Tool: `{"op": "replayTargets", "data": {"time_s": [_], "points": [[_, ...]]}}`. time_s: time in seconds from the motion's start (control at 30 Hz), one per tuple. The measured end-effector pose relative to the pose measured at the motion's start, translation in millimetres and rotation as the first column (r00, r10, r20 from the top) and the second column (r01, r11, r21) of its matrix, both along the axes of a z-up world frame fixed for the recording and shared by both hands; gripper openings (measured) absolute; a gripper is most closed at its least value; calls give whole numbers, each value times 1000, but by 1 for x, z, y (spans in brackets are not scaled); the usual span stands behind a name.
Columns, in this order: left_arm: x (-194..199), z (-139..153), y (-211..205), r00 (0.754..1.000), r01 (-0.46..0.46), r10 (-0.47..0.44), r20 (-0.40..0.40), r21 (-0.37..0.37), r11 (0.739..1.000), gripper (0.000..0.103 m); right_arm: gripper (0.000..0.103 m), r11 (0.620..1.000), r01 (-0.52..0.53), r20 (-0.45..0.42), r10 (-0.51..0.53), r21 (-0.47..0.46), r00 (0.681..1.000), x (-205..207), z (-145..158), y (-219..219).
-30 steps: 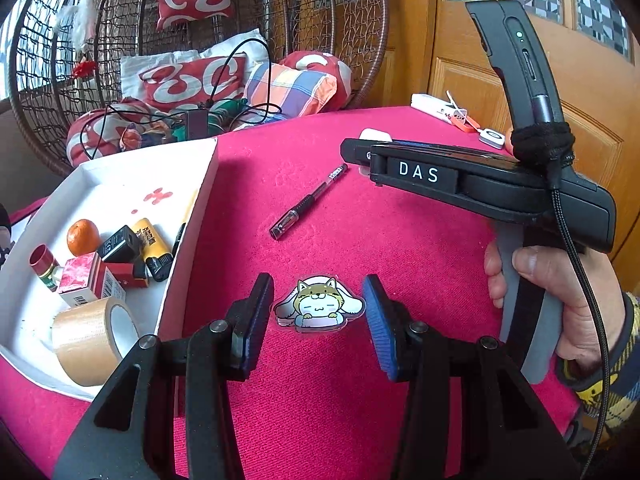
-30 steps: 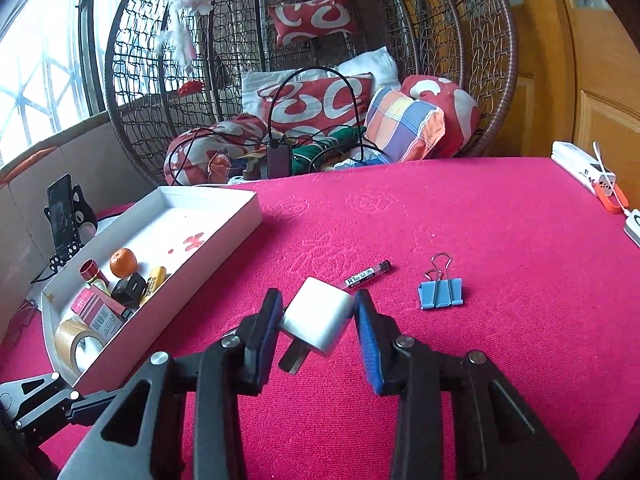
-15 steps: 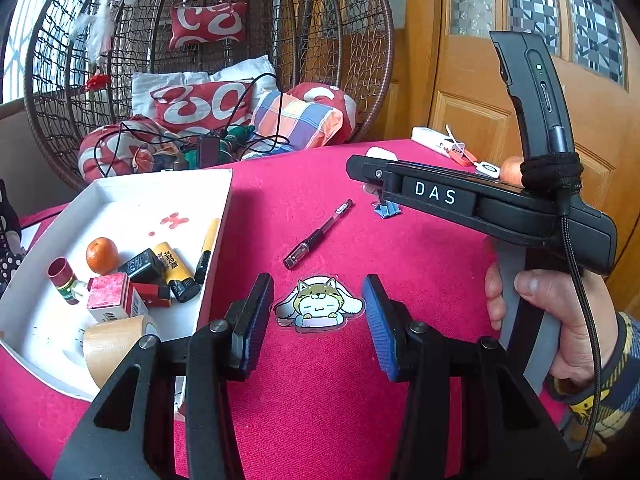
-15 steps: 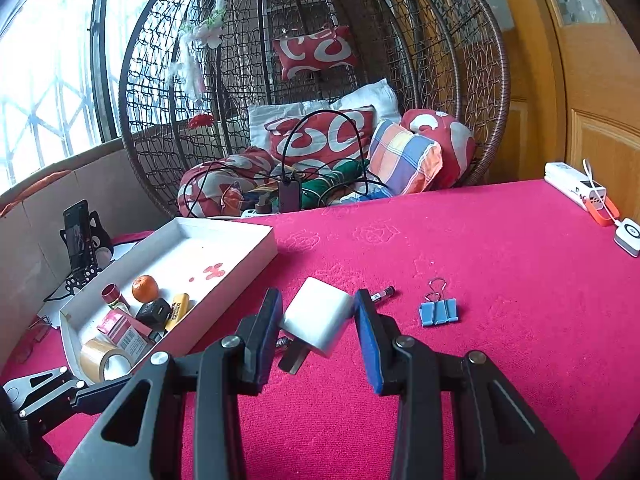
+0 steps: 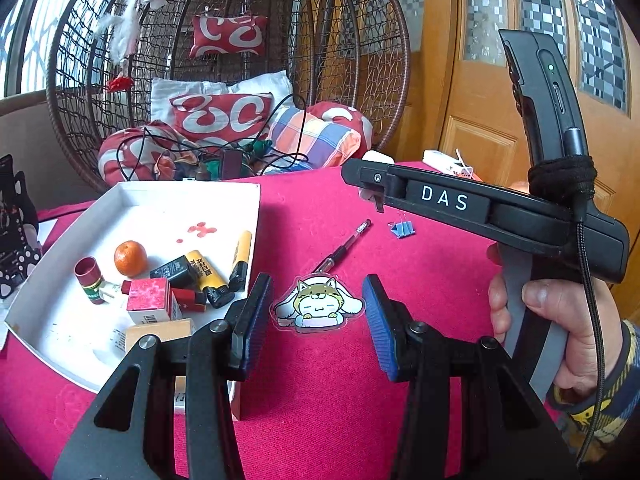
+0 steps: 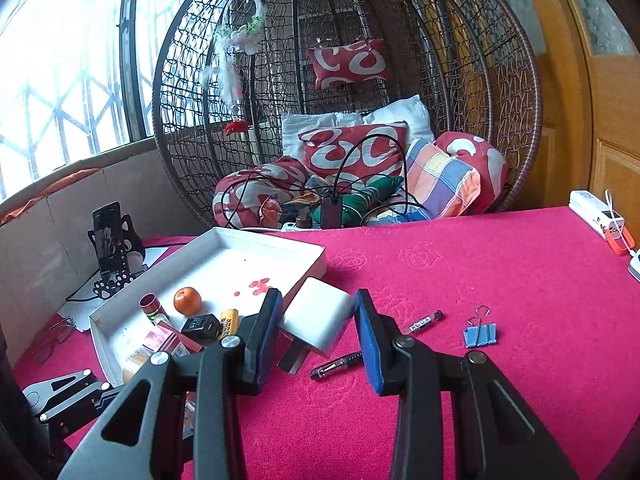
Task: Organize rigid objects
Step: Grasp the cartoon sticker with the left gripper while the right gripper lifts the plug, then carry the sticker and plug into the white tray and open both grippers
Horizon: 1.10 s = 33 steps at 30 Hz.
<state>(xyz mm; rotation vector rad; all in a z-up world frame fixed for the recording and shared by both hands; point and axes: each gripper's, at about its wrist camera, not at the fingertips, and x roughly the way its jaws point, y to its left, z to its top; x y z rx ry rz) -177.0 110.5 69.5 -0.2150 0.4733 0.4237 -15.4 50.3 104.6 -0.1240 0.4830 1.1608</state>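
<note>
My left gripper (image 5: 318, 314) is shut on a flat cartoon cat charm (image 5: 316, 304), held above the pink tablecloth just right of the white box (image 5: 256, 216). My right gripper (image 6: 318, 322) is shut on a white charger plug (image 6: 316, 318), its prongs pointing down, above the cloth near the box's right corner (image 6: 316, 258). The box holds an orange (image 5: 130, 258), markers, a battery, small cartons and a tape roll. On the cloth lie a black pen (image 5: 344, 250) and a blue binder clip (image 6: 480, 334). A hand (image 5: 560, 320) grips the right tool's body (image 5: 440, 200).
A wicker egg chair (image 6: 360, 80) full of cushions and cables stands behind the table. A power strip (image 6: 596, 216) lies at the table's far right edge, by wooden doors. A phone on a stand (image 6: 108, 240) is at the left. Pink cloth between pen and clip is bare.
Both grippers have lifted and drawn back with their loads still held. The box, pen and clip now sit lower and smaller in view, and more of the chair shows.
</note>
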Motion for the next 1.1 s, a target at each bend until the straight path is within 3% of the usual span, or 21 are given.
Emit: {"op": "replayTargets", "data": {"time_s": [0.17, 0.27, 0.5, 0.77, 0.83, 0.93, 1.0, 1.03, 1.07, 1.1], "points": [[-10, 24, 32, 996, -88, 86, 33, 52, 995, 46, 37, 999, -40, 11, 40, -12, 999, -7, 6, 17], [-9, 34, 67, 983, -182, 180, 23, 95, 979, 46, 37, 997, -71, 36, 72, -28, 997, -16, 8, 37], [-14, 20, 150, 918, -391, 394, -52, 70, 918, 46, 37, 980, -177, -8, 177, -88, 984, -37, -5, 81], [-11, -2, 170, 900, -415, 420, -115, 61, 908, 47, 37, 967, -206, -59, 200, -148, 978, -47, -29, 121], [-10, -5, 170, 893, -428, 433, -124, 65, 901, 66, 37, 963, -213, -64, 205, -166, 977, -49, -34, 129], [-16, -5, 171, 868, -476, 484, -109, 91, 875, 84, 38, 965, -196, -52, 190, -173, 980, -51, -39, 130], [-22, -3, 174, 851, -508, 515, -102, 87, 857, 88, 49, 969, -178, -47, 172, -171, 984, -48, -39, 125], [-25, -2, 175, 844, -520, 526, -100, 83, 850, 99, 72, 973, -160, -31, 157, -169, 987, -47, -38, 122], [-26, -1, 174, 843, -524, 530, -94, 82, 848, 103, 98, 977, -144, -11, 144, -160, 990, -47, -37, 119], [-27, 0, 173, 842, -526, 533, -88, 87, 846, 103, 103, 981, -130, 10, 133, -143, 991, -47, -35, 113]]}}
